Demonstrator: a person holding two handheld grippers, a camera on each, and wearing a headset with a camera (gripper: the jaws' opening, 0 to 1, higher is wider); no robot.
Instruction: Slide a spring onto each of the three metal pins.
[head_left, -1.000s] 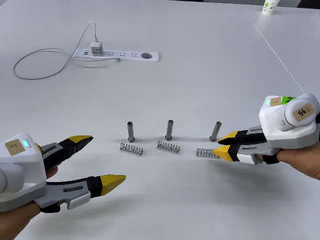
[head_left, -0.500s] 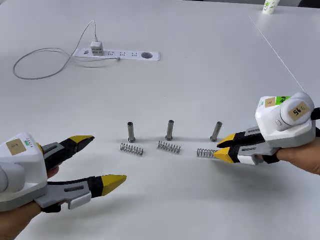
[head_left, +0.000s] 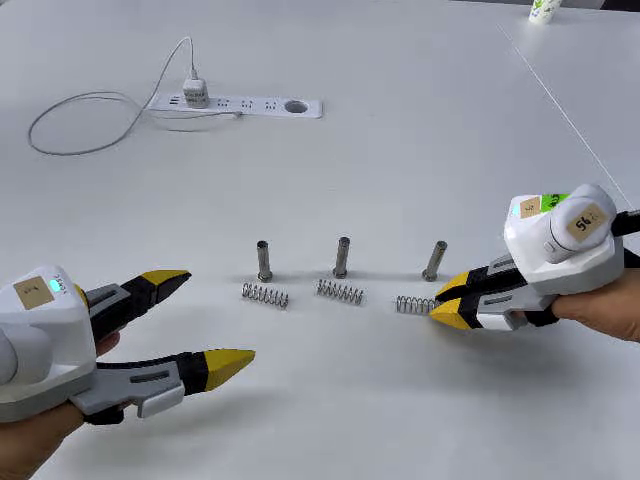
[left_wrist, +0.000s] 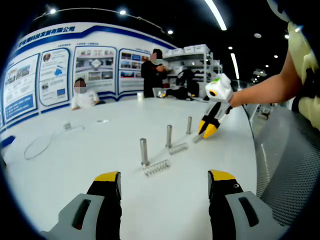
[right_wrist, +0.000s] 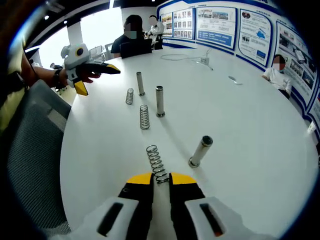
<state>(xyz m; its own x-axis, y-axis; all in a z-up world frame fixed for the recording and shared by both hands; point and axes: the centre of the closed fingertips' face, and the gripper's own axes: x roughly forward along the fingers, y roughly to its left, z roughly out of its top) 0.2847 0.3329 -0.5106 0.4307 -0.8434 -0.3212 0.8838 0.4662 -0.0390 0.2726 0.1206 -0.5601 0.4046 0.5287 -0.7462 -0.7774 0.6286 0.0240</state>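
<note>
Yellow-tipped, the right gripper (right_wrist: 161, 179) is clamped on a coiled wire spring (right_wrist: 154, 159) beside a cylindrical steel pin (right_wrist: 200, 150). The left gripper (head_left: 218, 315) is held spread, well apart from it.

Three metal pins (head_left: 264, 261) (head_left: 342, 257) (head_left: 434, 260), three springs (head_left: 265, 295) (head_left: 340, 292) (head_left: 413, 304), two grippers (head_left: 218, 313) (head_left: 437, 303), one power strip (head_left: 240, 105)

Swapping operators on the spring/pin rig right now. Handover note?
Left gripper: open, holding nothing, near left of the table.
Right gripper: shut on one end of the right spring, which lies on the table.
Left pin, middle pin and right pin stand bare in a row. The left spring and middle spring lie flat in front of their pins.
Done: nothing yet.
Left: all three springs onto the pins, probably the right one first.
</note>
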